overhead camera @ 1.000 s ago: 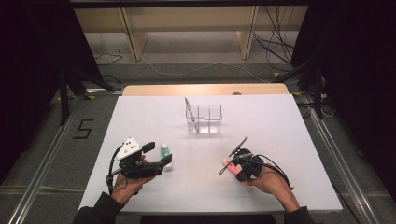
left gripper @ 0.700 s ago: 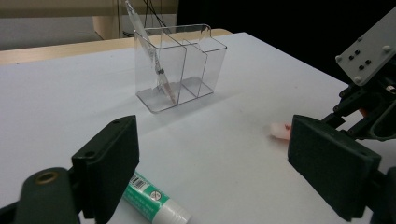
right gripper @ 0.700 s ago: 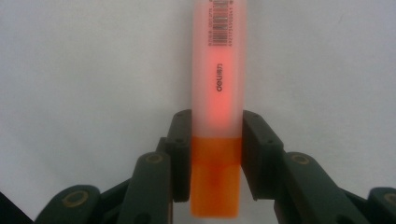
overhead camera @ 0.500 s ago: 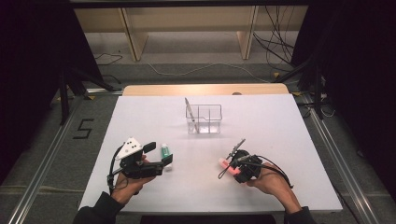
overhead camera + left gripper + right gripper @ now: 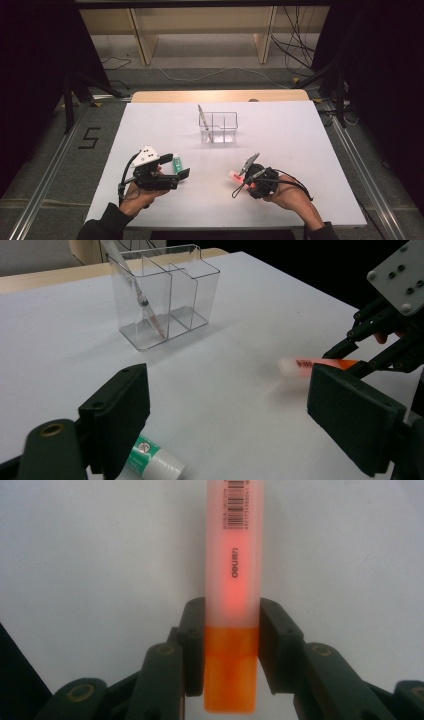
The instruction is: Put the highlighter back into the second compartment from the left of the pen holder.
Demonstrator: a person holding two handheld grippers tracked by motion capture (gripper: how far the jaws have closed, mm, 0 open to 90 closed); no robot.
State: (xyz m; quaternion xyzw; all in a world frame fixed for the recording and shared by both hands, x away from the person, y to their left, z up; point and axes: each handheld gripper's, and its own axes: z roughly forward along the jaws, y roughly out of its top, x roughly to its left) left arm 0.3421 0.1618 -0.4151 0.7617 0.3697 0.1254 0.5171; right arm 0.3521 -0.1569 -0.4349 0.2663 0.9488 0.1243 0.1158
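Note:
An orange highlighter with a pale barrel and a barcode is clamped near its orange end by my right gripper, which is shut on it. In the high view that right gripper holds the highlighter low over the white table, front right of centre. My left gripper is open at the front left, its jaws on either side of a green-and-white tube lying on the table. In the left gripper view the tube lies by the left jaw, and the highlighter shows farther off.
A clear divided organizer stands mid-table with a pen leaning in its left compartment; both appear in the left gripper view, organizer and pen. The white table ends in a wooden strip at the back.
My right gripper has shifted slightly left and away with the highlighter in it. The left gripper has barely moved.

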